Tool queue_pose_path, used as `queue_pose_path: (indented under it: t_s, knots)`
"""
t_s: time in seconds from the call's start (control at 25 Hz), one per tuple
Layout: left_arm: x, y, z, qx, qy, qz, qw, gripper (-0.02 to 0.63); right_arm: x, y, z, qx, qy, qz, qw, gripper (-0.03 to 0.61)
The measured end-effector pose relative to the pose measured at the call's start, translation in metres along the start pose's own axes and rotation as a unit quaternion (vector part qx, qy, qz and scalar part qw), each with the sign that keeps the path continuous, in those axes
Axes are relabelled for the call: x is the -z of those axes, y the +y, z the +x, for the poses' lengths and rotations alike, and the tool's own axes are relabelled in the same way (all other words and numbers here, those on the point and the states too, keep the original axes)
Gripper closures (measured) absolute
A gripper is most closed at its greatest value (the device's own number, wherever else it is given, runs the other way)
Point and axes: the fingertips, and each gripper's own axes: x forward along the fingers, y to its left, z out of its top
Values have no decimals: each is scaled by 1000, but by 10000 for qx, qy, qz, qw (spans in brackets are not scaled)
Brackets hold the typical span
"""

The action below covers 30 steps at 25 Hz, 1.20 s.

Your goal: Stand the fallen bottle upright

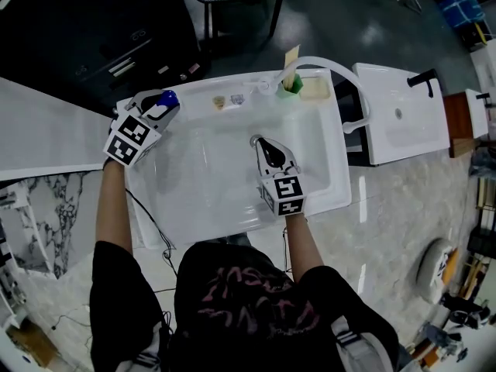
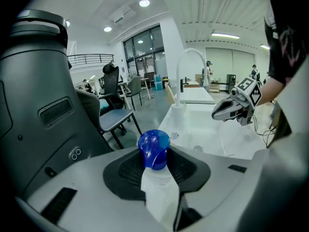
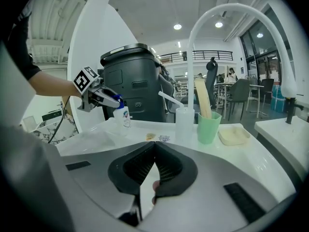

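A small white bottle with a blue cap (image 1: 167, 98) is upright at the back left corner of the white sink (image 1: 232, 217). My left gripper (image 1: 159, 107) is shut on the bottle. In the left gripper view the bottle's white body (image 2: 159, 192) fills the gap between the pads, with the cap above them. The right gripper view shows the bottle (image 3: 124, 116) with its base at the sink ledge and the left gripper (image 3: 104, 99) around its top. My right gripper (image 1: 260, 142) hangs over the basin, shut and holding nothing (image 3: 154, 146).
A tall curved white faucet (image 1: 325, 64) rises at the sink's back edge. Beside it stand a green cup (image 3: 207, 127) with wooden sticks, a clear cup (image 3: 184, 123) and a shallow dish (image 3: 233, 136). A dark bin (image 3: 133, 81) is behind the bottle. A second sink (image 1: 399, 115) lies to the right.
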Motion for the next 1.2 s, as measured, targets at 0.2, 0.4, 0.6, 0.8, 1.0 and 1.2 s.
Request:
queue_pose_path:
  t_s: [0.2, 0.4, 0.6, 0.8, 1.0, 1.2]
  knots:
    - [3, 0, -2, -49, -8, -125, 9999, 431, 0, 3, -1, 23, -7, -13, 10000, 565]
    - [5, 0, -11, -153, -116, -255, 9995, 403, -3, 11, -4, -1, -47, -37, 10000, 565]
    - [6, -5, -30, -338, -235, -422, 9983, 402, -11, 20, -11, -36, -128, -69, 9999, 565]
    - [11, -16, -54, -636, -397, -732, 9945, 403, -19, 30, -20, -113, -260, -139, 9995, 565]
    - [11, -34, -84, -1022, -624, -1022, 9875, 446, -29, 42, -36, -220, -417, -176, 9987, 565]
    - [3, -58, -113, -1415, -923, -1307, 9769, 494, -40, 51, -57, -309, -615, -221, 9974, 565]
